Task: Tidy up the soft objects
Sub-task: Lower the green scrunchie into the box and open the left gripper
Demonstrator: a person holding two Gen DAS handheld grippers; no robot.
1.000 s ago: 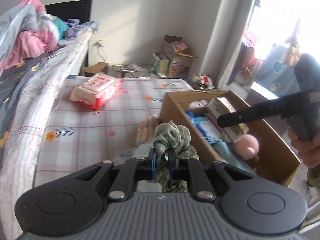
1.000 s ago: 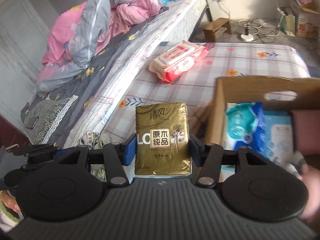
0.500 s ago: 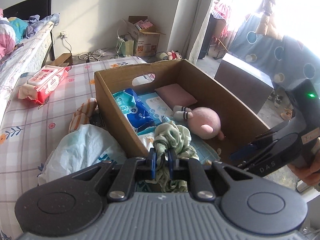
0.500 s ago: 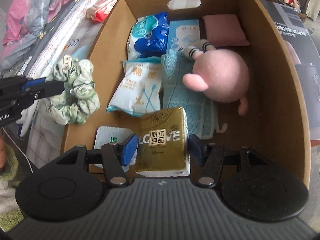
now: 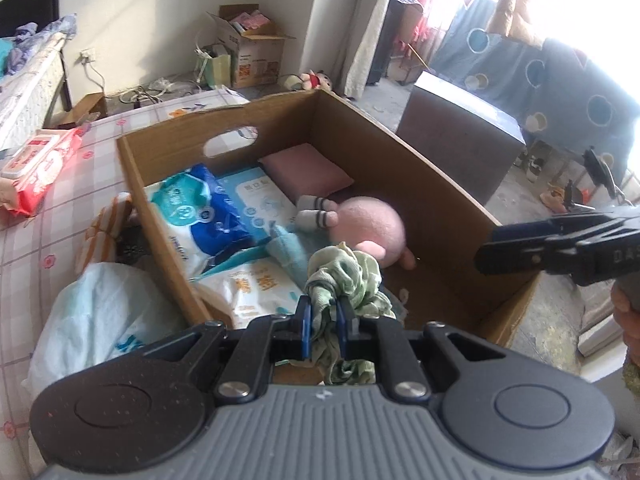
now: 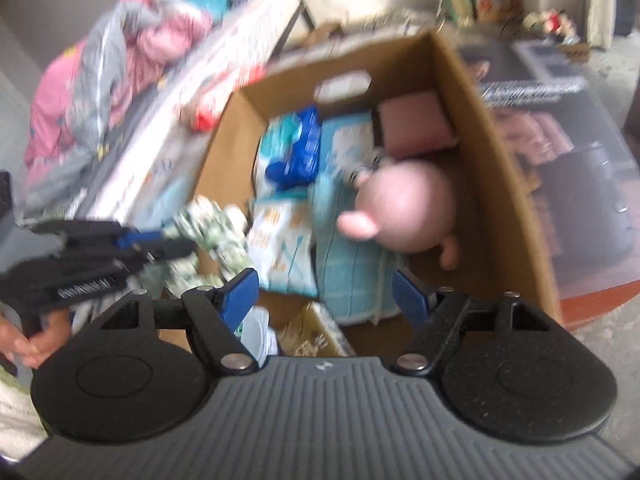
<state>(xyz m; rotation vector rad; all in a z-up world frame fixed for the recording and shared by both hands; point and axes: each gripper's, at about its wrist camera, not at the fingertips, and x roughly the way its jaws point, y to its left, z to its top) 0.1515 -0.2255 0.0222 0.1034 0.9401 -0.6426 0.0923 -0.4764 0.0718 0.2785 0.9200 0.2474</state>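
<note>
My left gripper is shut on a pale green scrunchie and holds it over the near end of the open cardboard box. In the box lie a pink plush, blue and white tissue packs, a teal cloth and a pink pad. In the blurred right wrist view my right gripper hangs above the box's near end, its jaws opening with nothing between them. The gold tissue pack lies in the box just below it. The left gripper with the scrunchie shows at the left.
A red wipes pack, a striped orange cloth and a white-blue bag lie on the checked mattress left of the box. A dark box stands to its right. A bed with pink quilts lies behind.
The right gripper let go of the gold tissue pack, which now lies in the box, and its jaws spread wider. The left gripper carried the scrunchie from over the mattress to above the box.
</note>
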